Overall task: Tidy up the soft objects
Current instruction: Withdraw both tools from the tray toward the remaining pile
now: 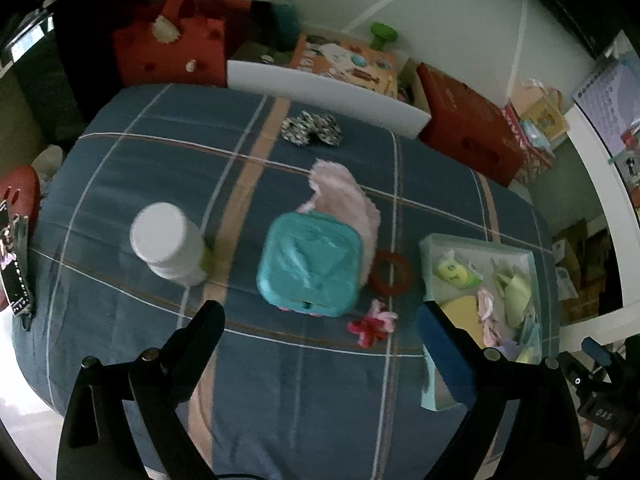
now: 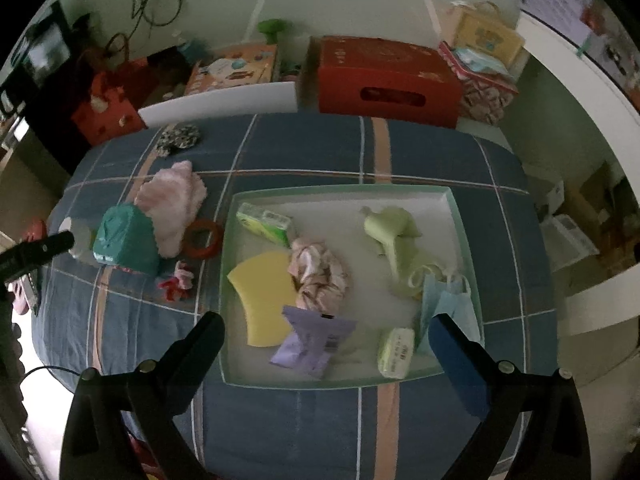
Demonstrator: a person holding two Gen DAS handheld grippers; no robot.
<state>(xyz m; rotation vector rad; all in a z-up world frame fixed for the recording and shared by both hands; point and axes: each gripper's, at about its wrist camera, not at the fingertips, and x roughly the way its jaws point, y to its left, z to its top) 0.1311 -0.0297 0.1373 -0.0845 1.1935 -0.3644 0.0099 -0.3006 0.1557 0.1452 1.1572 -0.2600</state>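
My left gripper [image 1: 320, 320] is open and empty above the blue plaid cloth, just short of a teal soft pack [image 1: 310, 264]. A pink fluffy cloth [image 1: 344, 196] lies behind the pack, a red ring [image 1: 390, 272] to its right, and a red-pink bow [image 1: 372, 324] in front. A patterned scrunchie [image 1: 312, 128] lies farther back. My right gripper [image 2: 326, 328] is open and empty over the near edge of a pale green tray [image 2: 344, 192], which holds a yellow sponge [image 2: 264, 296], a purple packet [image 2: 312, 340], a floral scrunchie [image 2: 320, 276], a tissue pack [image 2: 264, 222], green cloth [image 2: 392, 236] and face masks [image 2: 448, 300].
A white bottle [image 1: 168, 240] stands left of the teal pack. Red boxes [image 2: 384, 80], a white board [image 2: 220, 104] and cartons crowd the table's far side. The tray also shows in the left wrist view [image 1: 430, 256]. The left gripper's finger shows at the right wrist view's left edge [image 2: 36, 252].
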